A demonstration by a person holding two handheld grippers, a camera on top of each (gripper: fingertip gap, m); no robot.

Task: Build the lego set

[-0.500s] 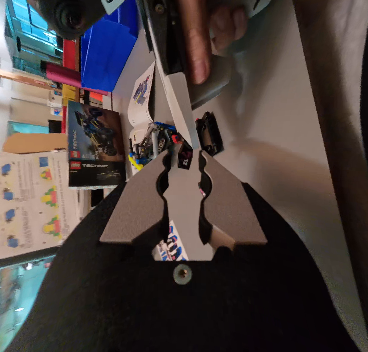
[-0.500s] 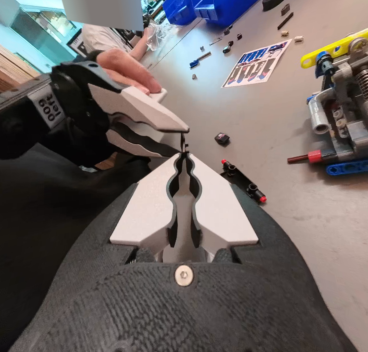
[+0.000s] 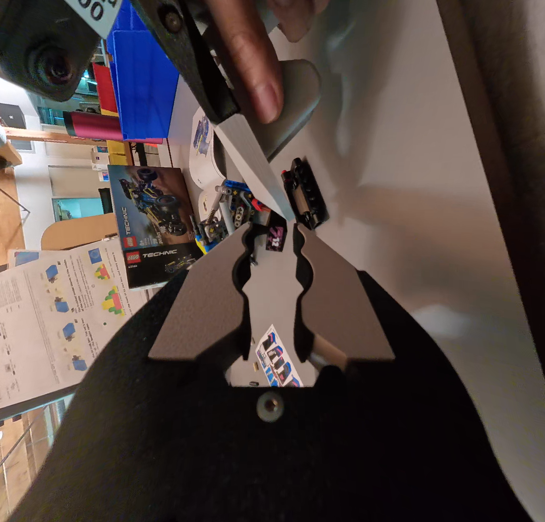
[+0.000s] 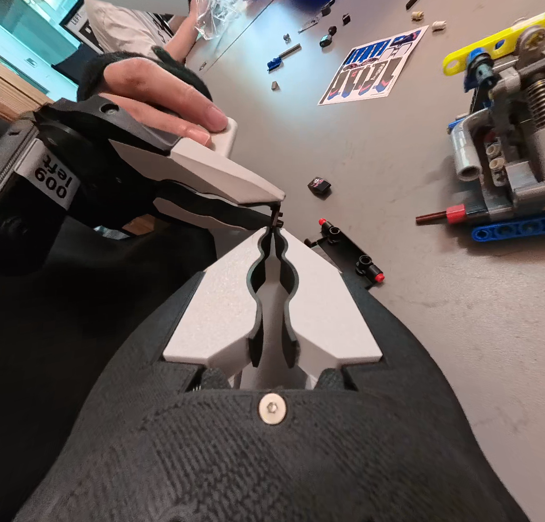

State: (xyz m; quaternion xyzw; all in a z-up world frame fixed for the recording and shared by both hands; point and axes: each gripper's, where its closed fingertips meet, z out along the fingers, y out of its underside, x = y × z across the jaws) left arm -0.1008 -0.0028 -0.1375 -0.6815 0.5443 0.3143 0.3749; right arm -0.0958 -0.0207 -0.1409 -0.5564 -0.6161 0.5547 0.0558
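Note:
My right gripper (image 4: 275,230) is shut on a small thin black piece (image 4: 276,216) that sticks up out of its fingertips. My left gripper (image 4: 272,213) comes in from the left and is open. The piece stands between its two fingers, and its upper fingertip (image 4: 278,195) is at the piece's top end. In the left wrist view my left gripper (image 3: 272,229) is open, and the right gripper's finger (image 3: 253,171) reaches down to its tips. Behind them, a small black tile with a pink sticker (image 3: 275,238) lies on the grey table (image 4: 413,360).
A black beam with red pins (image 4: 348,252) lies just right of the grippers. A partly built model (image 4: 501,142) stands at the right, and a sticker sheet (image 4: 374,68) lies beyond. Loose small parts (image 4: 324,39), blue bins (image 3: 141,80), the kit box (image 3: 153,221) and a person (image 4: 126,27) are farther off. Left and right tips are no more than a few centimetres apart.
Little has changed. My right gripper stays shut on the black piece, and my left gripper stays open around it, in much the same place.

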